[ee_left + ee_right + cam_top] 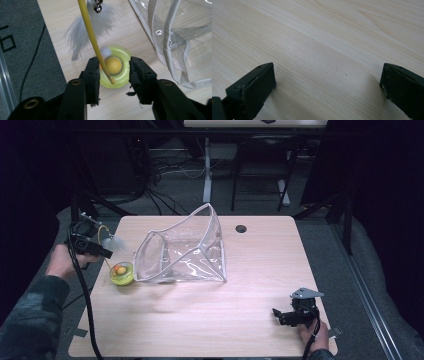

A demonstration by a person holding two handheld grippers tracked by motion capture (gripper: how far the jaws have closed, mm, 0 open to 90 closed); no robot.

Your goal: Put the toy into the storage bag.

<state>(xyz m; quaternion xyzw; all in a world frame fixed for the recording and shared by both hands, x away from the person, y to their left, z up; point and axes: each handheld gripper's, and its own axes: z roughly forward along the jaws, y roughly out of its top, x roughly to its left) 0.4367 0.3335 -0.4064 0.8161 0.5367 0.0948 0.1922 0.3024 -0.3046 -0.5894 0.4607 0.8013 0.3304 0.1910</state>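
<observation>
A: What was the left gripper doing?

B: Its two black jaws stood a little apart on either side of a round, translucent yellow-green plastic toy. Whether they pinched it or merely flanked it, I could not tell. In the high view that gripper was held up at the table's left edge, just above and beside the toy.

A: How did the toy look?

B: It was a ring-shaped disc with an orange ball seated in its centre. A thin yellow wand curved upward from it, carrying a tuft of white feathers and a small metal bell.

A: And around it?

B: Just to its right lay a clear plastic zip pouch with white trim, propped open on the light wooden table.

A: The other gripper?

B: The right gripper had its jaws spread wide over bare wood, holding nothing. It sat near the table's front right corner, well apart from the toy.
</observation>
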